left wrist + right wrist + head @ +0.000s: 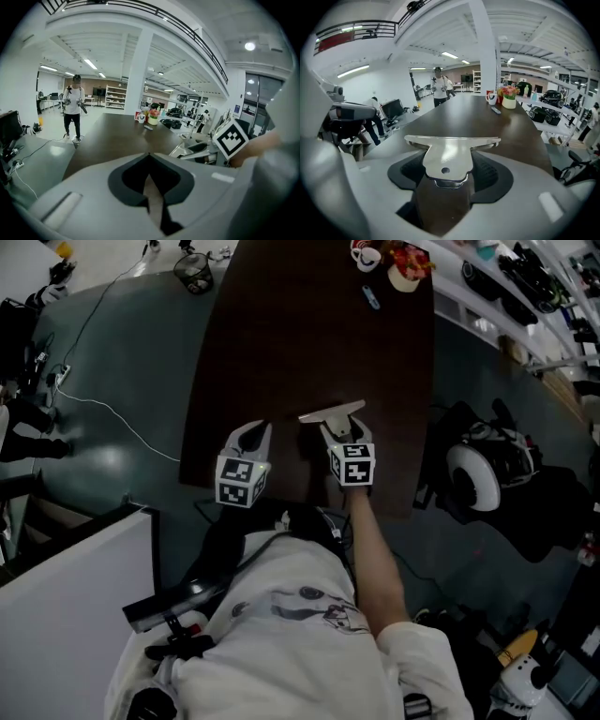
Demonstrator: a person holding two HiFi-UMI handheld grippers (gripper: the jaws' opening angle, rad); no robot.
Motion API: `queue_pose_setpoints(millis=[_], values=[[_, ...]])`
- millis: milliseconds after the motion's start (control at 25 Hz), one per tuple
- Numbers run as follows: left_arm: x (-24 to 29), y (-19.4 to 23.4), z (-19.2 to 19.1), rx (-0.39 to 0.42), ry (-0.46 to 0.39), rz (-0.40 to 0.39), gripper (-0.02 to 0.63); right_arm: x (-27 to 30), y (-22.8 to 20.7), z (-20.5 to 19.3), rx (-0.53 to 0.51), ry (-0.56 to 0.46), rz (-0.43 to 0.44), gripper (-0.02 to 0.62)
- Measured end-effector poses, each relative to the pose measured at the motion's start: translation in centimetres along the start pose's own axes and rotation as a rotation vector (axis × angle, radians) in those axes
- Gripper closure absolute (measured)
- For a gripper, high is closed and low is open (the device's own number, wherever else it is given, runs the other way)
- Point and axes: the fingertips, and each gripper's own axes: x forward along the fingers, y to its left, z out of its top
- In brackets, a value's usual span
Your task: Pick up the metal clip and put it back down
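The metal clip (333,413) is a silver T-shaped piece with a wide flat front bar. My right gripper (339,432) is shut on its handle and carries it just above the near end of the dark table (309,343). In the right gripper view the clip (447,157) sticks out forward between the jaws of the right gripper (447,176), bar across, with a small hole in the handle. My left gripper (251,439) hovers beside it on the left, apart from the clip. Its jaws meet at the tips in the left gripper view (150,161) and hold nothing.
Mugs and a flower pot (394,259) stand at the table's far end, with a small blue object (371,298) near them. A black bin (193,273) and a cable (122,418) are on the floor at left. A chair with a white helmet (478,474) stands right. A person (73,108) stands far off.
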Motion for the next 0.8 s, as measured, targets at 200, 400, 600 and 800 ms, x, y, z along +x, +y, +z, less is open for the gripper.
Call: queue_pose_setpoints(millis=[200, 400, 600, 800], values=[[0.3, 0.4, -1.6, -0.015, 0.045, -0.004, 0.607, 2.7, 0.2, -2.3, -0.018, 0.088, 0.013, 0.302], [1.2, 0.8, -3.7, -0.039, 0.108, -0.012, 0.607, 4.1, 0.4, -3.6, -0.024, 0.141, 0.019, 0.302], [2.1, 0.8, -6.3, -0.058, 0.176, -0.025, 0.607, 4.6, 0.7, -5.3, -0.022, 0.181, 0.016, 0.302], [2.6, 0.0, -8.5, -0.083, 0.226, -0.044, 0.607, 5.1, 0.4, -7.8, -0.014, 0.238, 0.015, 0.302]])
